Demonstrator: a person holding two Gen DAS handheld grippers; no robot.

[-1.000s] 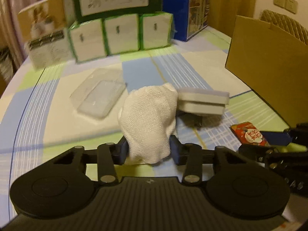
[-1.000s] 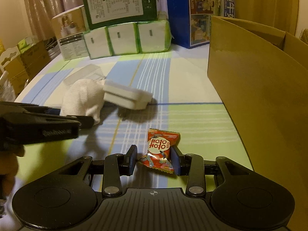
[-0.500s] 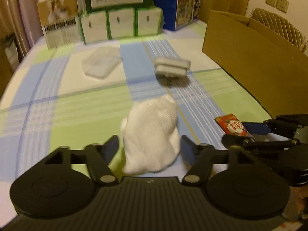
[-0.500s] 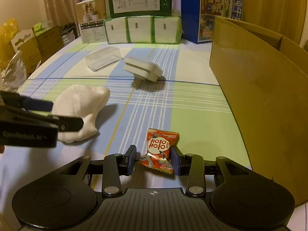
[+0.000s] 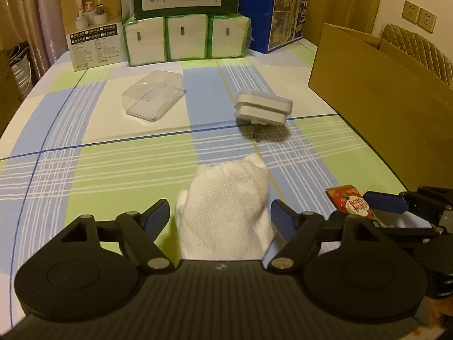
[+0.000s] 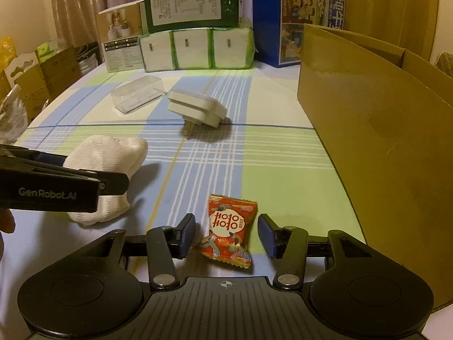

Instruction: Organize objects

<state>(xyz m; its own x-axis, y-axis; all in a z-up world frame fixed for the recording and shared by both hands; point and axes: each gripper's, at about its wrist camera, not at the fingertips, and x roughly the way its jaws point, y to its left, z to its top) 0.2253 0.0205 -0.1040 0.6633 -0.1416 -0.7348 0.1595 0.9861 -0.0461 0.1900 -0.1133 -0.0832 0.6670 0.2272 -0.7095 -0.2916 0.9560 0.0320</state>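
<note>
A white knitted cloth (image 5: 223, 206) lies bunched on the checked tablecloth between the spread fingers of my left gripper (image 5: 220, 213), which is open and does not touch it. A red snack packet (image 6: 230, 226) lies flat on the table between the fingers of my right gripper (image 6: 226, 235), also open. In the left wrist view the packet (image 5: 349, 204) shows at the right beside the right gripper's fingers (image 5: 388, 201). The cloth (image 6: 107, 167) sits left of the packet in the right wrist view.
A white plug adapter (image 5: 263, 107) and a clear plastic box (image 5: 153, 95) lie farther back on the table. A large open cardboard box (image 6: 368, 113) stands along the right side. Tissue packs (image 5: 184, 39) and cartons line the far edge.
The left gripper let go of the white cloth, which now lies on the table nearer the front. The right gripper opened and released the red packet.
</note>
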